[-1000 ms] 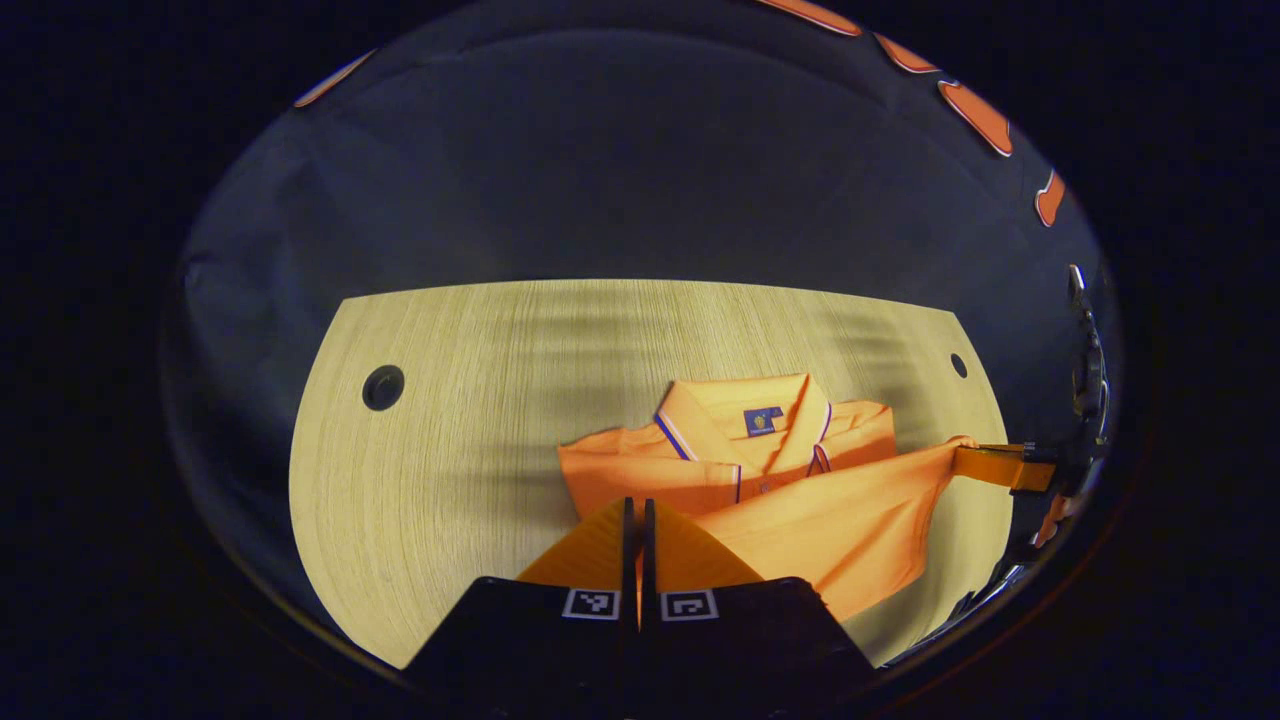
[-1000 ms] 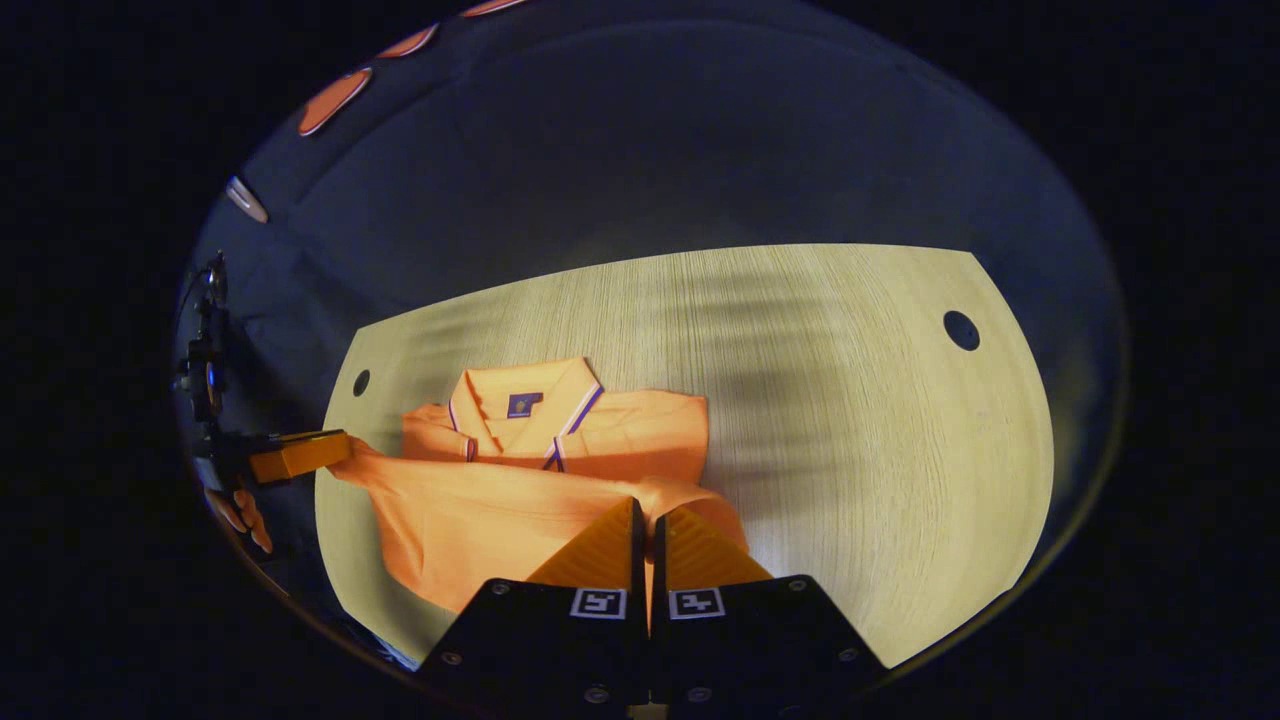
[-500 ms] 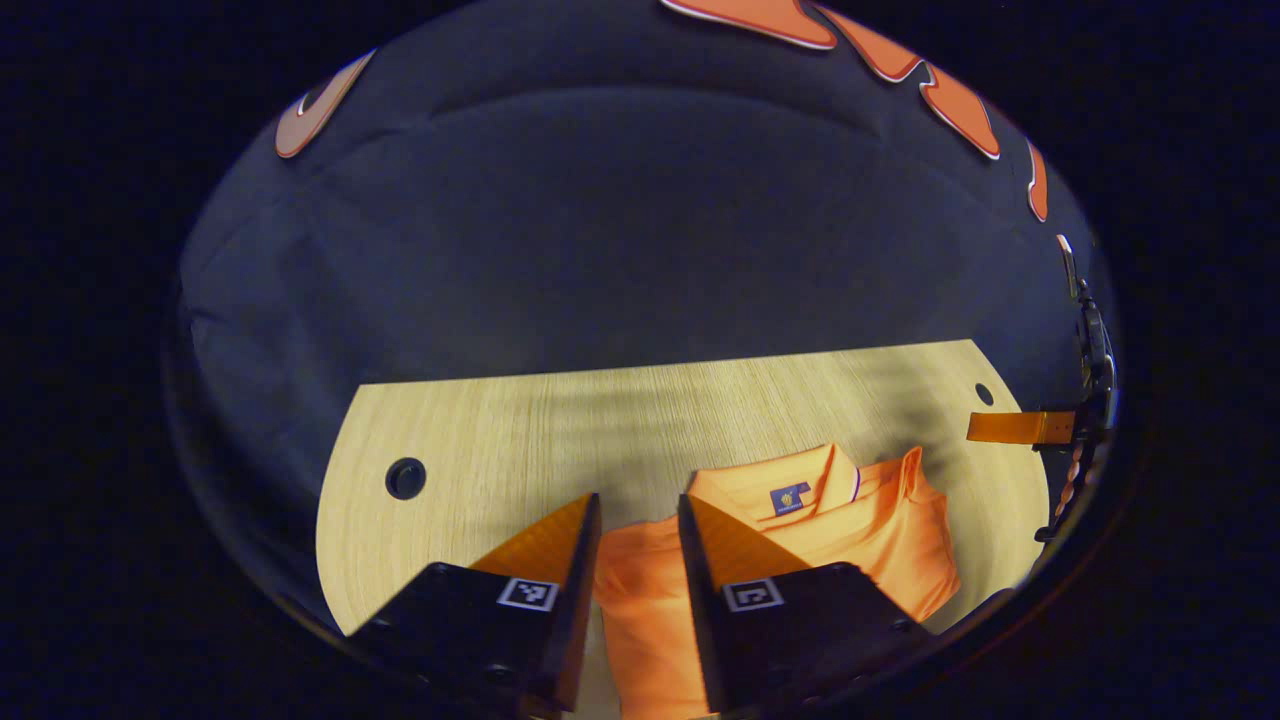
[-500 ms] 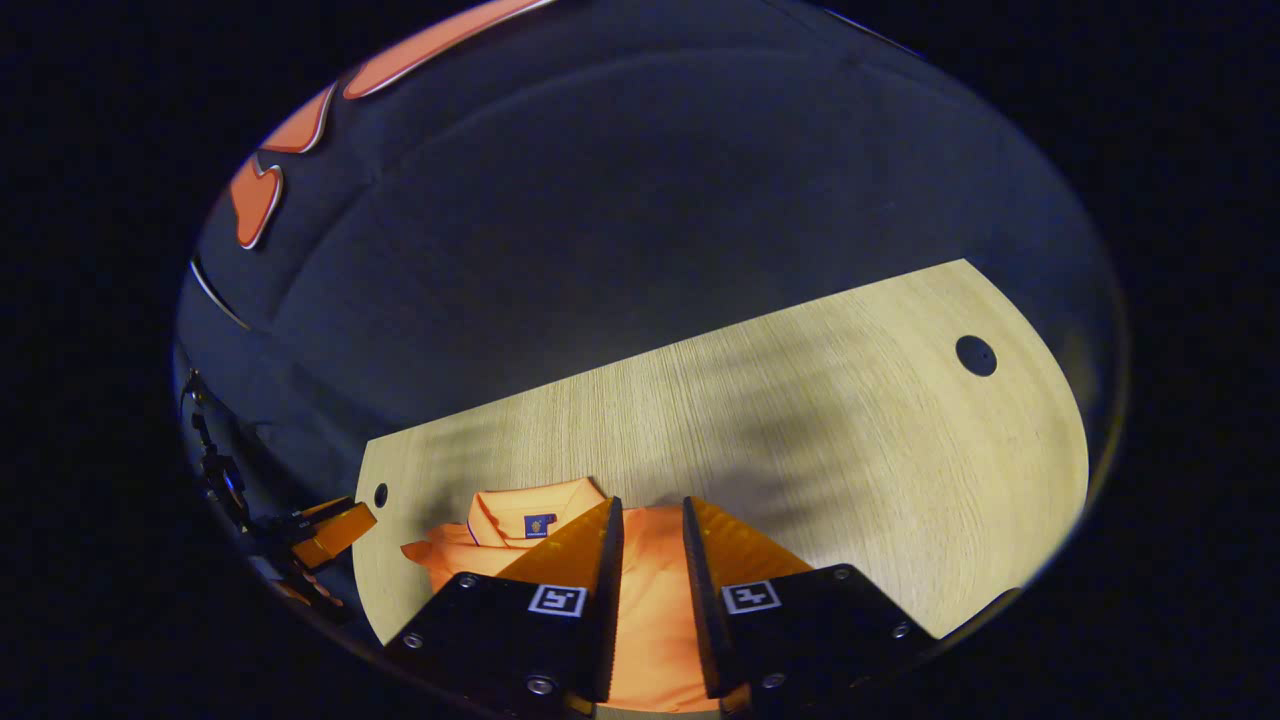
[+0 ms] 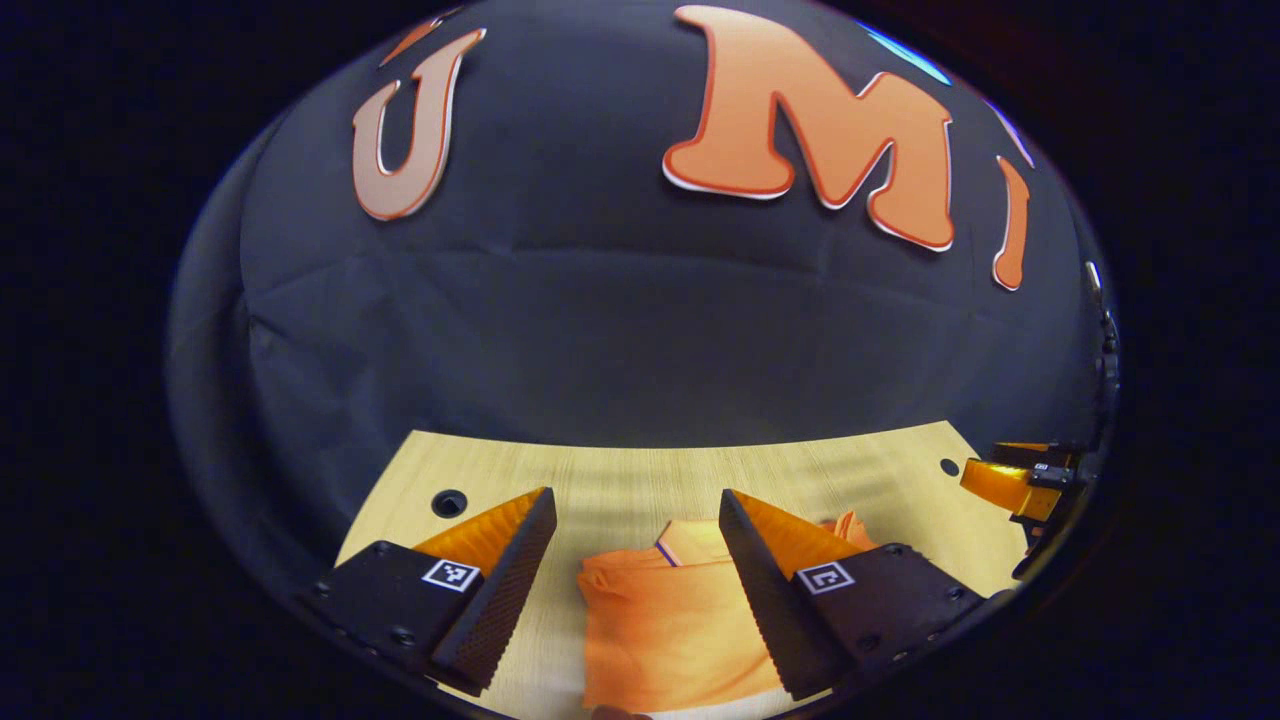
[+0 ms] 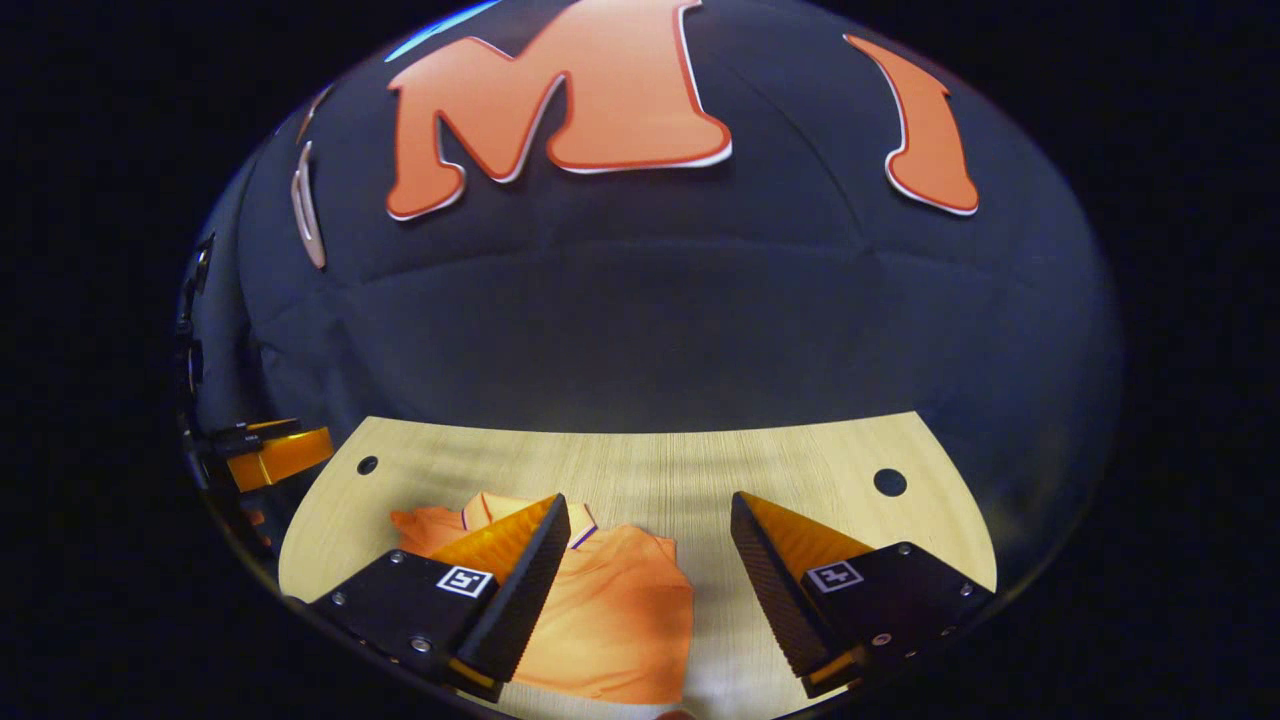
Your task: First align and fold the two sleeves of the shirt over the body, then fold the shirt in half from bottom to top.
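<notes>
Dark cloth wall behind, pale wood-grain table (image 5: 620, 485) in front, and both tools are up above it. Start at the fingers: in the left gripper view the left gripper (image 5: 636, 570) has its fingers (image 5: 500, 590) spread wide with nothing between them but air, the orange shirt (image 5: 670, 620) lying on the table below the gap. Same story in the right gripper view: the right gripper (image 6: 650, 575) is parted wide and empty, its left finger (image 6: 520, 580) crossing in front of the shirt (image 6: 610, 620), its right finger over bare wood.

Moving outward, the shirt sits at the near edge of the table as a compact rectangle, collar (image 6: 585, 530) peeking out at the far end with a smooth panel laid over the body. By the look of it the bottom-to-top fold is already down, so the job appears close to finished. The other tool shows at the edge of each view, well clear of the cloth.

As for handling: this is a light, limp knit that will drape and slide on smooth wood, and stacked layers can shift if dragged. Any tidying calls for a pinch at a corner of the top layer or along the folded edge, lifting, not pushing. The collar is the stiffest part and a poor place to grab.
</notes>
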### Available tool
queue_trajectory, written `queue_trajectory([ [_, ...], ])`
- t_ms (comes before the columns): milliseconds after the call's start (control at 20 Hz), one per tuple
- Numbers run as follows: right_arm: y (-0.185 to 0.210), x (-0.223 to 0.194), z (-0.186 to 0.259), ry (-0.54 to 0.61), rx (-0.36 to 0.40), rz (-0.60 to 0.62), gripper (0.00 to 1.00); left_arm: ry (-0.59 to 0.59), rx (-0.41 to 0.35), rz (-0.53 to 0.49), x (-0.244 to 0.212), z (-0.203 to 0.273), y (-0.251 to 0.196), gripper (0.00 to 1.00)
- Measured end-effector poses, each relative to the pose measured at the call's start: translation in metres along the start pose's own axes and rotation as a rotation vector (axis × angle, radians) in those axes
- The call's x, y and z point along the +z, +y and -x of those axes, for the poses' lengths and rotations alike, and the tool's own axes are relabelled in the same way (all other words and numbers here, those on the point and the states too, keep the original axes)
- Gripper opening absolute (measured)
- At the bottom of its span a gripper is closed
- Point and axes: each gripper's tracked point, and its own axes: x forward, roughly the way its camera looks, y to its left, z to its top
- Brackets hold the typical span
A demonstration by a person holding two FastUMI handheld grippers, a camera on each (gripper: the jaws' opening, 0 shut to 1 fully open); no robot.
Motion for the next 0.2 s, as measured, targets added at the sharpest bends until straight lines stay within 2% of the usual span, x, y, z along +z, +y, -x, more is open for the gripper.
queue_trajectory([
  [100, 0.008, 0.008, 0.026, -0.066, 0.022, 0.032, 0.98, -0.147, 0.024, -0.034, 0.019, 0.031, -0.009, 0.99],
  [200, 0.014, 0.018, 0.051, -0.131, 0.057, 0.055, 0.98, -0.226, 0.035, -0.077, 0.029, 0.068, -0.021, 0.98],
])
